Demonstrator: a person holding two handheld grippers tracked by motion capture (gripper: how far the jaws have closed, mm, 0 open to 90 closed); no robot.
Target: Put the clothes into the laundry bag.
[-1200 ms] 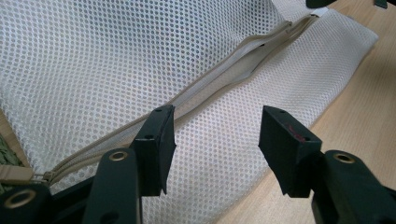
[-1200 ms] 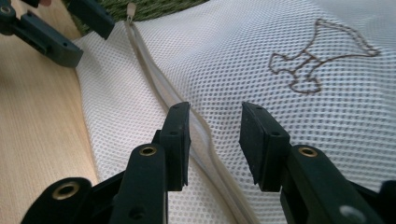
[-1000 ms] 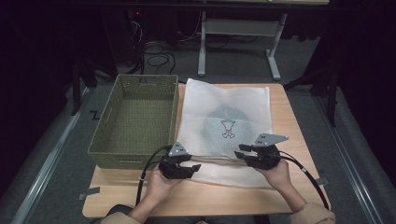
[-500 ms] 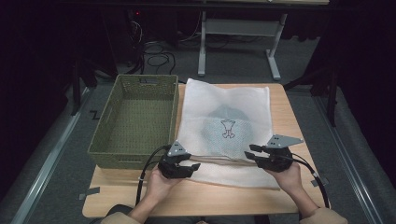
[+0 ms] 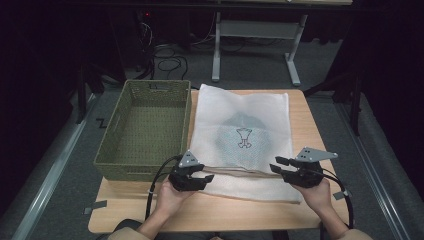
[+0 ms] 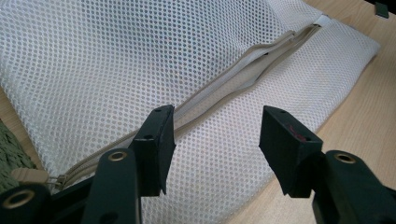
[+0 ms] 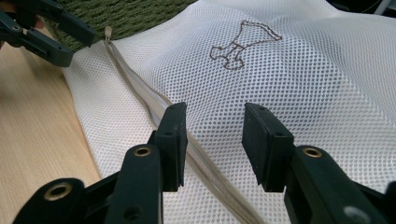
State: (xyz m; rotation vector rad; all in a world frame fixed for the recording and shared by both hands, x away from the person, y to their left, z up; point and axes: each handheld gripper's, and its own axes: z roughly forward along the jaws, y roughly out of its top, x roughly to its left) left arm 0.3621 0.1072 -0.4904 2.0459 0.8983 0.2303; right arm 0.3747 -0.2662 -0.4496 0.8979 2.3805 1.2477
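A white mesh laundry bag (image 5: 240, 115) lies flat on the wooden table (image 5: 210, 212), with a dark garment bearing a small emblem (image 5: 243, 136) showing through it. Its beige zipper (image 6: 224, 86) runs along the near edge, partly gaping; the pull tab (image 6: 28, 176) sits at the end beside the basket. My left gripper (image 5: 199, 176) hovers open over the bag's near left corner, jaws astride the zipper (image 6: 212, 140). My right gripper (image 5: 278, 165) is open above the bag's near right part, with the zipper (image 7: 140, 93) running beneath its left jaw.
An empty olive woven basket (image 5: 145, 127) stands left of the bag, touching its edge. Bare table shows along the front edge and to the right of the bag. Beyond the table are a dark floor, cables and a desk frame (image 5: 255, 30).
My right gripper has slid right along the bag's near edge and a little toward the person. The left gripper has stayed in place.
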